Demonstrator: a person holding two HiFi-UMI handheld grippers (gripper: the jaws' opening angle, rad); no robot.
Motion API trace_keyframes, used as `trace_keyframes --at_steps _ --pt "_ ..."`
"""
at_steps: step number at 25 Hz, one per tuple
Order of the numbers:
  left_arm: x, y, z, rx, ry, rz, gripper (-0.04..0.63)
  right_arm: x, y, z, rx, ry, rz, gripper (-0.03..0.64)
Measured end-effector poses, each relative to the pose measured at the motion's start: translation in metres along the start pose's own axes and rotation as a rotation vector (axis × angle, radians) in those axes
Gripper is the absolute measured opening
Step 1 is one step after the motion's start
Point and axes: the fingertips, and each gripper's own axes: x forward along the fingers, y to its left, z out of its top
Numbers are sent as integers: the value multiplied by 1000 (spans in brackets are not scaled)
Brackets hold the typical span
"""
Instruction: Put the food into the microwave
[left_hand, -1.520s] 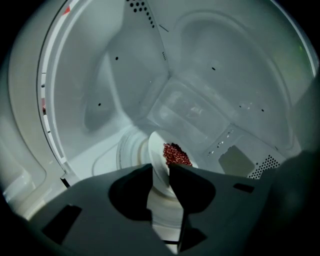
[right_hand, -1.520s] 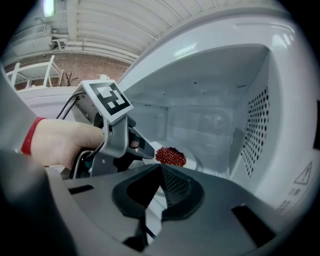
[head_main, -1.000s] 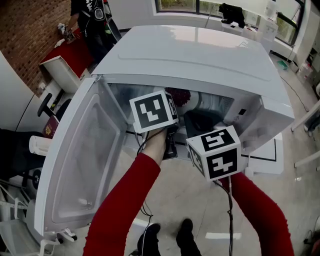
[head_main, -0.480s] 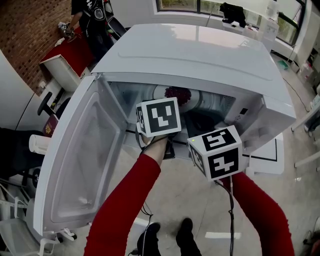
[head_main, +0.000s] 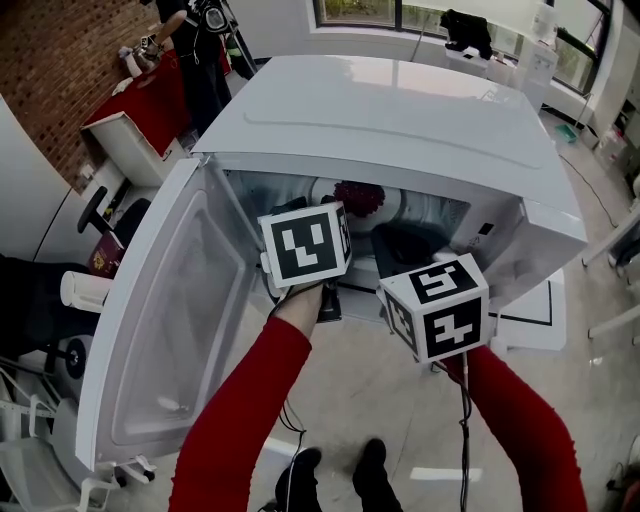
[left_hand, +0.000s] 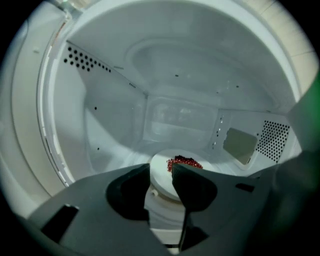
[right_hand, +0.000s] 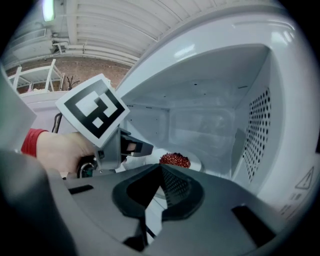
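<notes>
The white microwave (head_main: 400, 110) stands with its door (head_main: 160, 320) swung wide to the left. Inside, a heap of red food (left_hand: 184, 162) lies on a white plate (left_hand: 159, 176) on the cavity floor; the food (head_main: 358, 196) also shows in the head view. My left gripper (left_hand: 161, 172) is at the cavity mouth, pointing at the plate, open with nothing between its jaws. My right gripper (right_hand: 160, 167) is to its right, just outside the opening, jaws together and empty. In the right gripper view the food (right_hand: 174, 159) lies beyond the left gripper (right_hand: 117, 145).
The open door fills the space to my left. A perforated wall (right_hand: 255, 135) bounds the cavity on the right. A person in black (head_main: 205, 40) stands by a red table (head_main: 150, 100) at the back left. My shoes (head_main: 335, 470) are on the floor below.
The left gripper has drawn back a little from the cavity and shifted left. The plate with food stays inside. The right gripper has barely moved.
</notes>
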Motion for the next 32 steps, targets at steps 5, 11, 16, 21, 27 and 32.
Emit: trace_keyframes --at_steps 5,11,16,21,27,32 --pt "-25 -2 8 -21 -80 -67 40 -6 11 5 44 -7 36 14" --pt "-56 -11 5 -61 -126 -195 9 -28 33 20 97 -42 105 14" --pt "-89 -24 5 -75 -154 -278 8 -55 44 33 141 -76 123 14" --pt "-131 -40 8 -16 -190 -331 8 -88 44 41 192 -99 110 14" --pt "-186 -65 8 95 -242 -387 8 -133 52 53 241 -152 133 14" --pt "-222 -80 2 163 -279 -426 8 -164 57 62 252 -208 138 14"
